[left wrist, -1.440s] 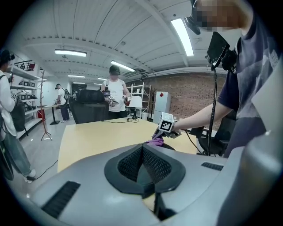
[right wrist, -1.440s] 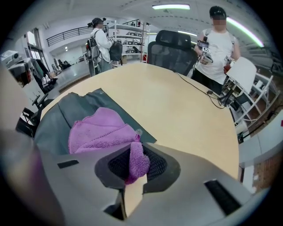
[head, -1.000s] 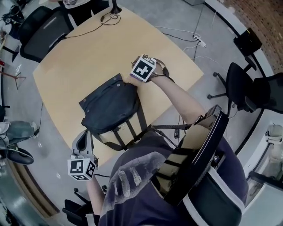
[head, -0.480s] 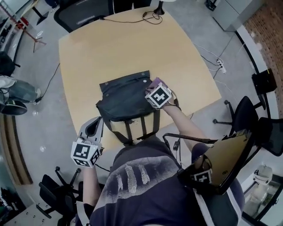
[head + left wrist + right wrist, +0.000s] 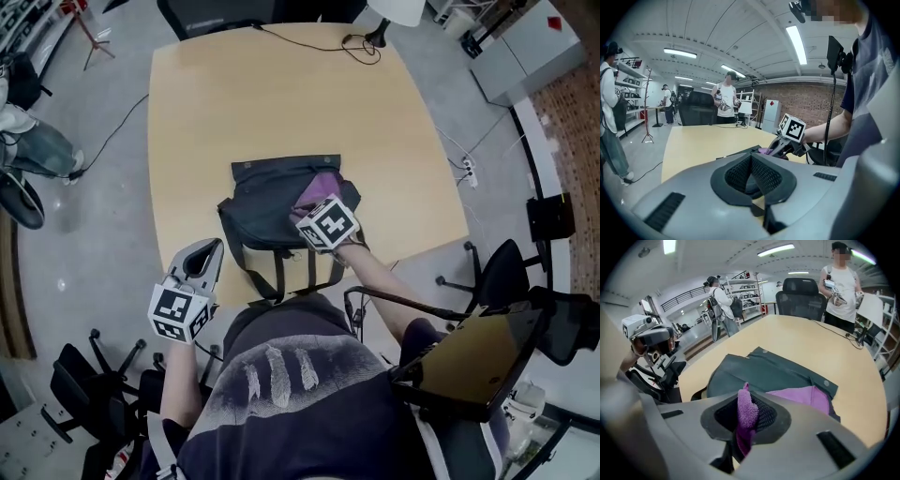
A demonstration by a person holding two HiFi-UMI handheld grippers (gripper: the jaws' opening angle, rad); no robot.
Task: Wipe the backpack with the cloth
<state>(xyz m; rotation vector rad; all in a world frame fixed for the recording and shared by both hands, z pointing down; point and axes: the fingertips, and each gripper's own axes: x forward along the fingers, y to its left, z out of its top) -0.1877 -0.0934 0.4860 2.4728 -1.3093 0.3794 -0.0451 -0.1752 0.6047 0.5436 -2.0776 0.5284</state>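
Note:
A dark grey backpack (image 5: pixel 272 204) lies flat near the table's front edge, its straps (image 5: pixel 281 267) trailing toward me. A purple cloth (image 5: pixel 317 190) is spread over the bag's right part, also seen as the purple cloth (image 5: pixel 806 396) in the right gripper view. My right gripper (image 5: pixel 312 221) is over the bag's right side, shut on a fold of that cloth (image 5: pixel 746 411). The backpack (image 5: pixel 761 372) fills the middle of that view. My left gripper (image 5: pixel 200 261) hangs off the table's front left edge, away from the bag, shut with nothing in it (image 5: pixel 751 174).
The wooden table (image 5: pixel 244 103) stretches beyond the bag. A cable (image 5: pixel 309 39) and a lamp base (image 5: pixel 380 37) sit at its far edge. Office chairs (image 5: pixel 103 394) stand around, one (image 5: pixel 804 298) at the far side. People (image 5: pixel 839 287) stand further off.
The right gripper has dragged the purple cloth down across the bag's right side toward me. The head view has swung, so the table looks turned. The left gripper stays off the front left edge.

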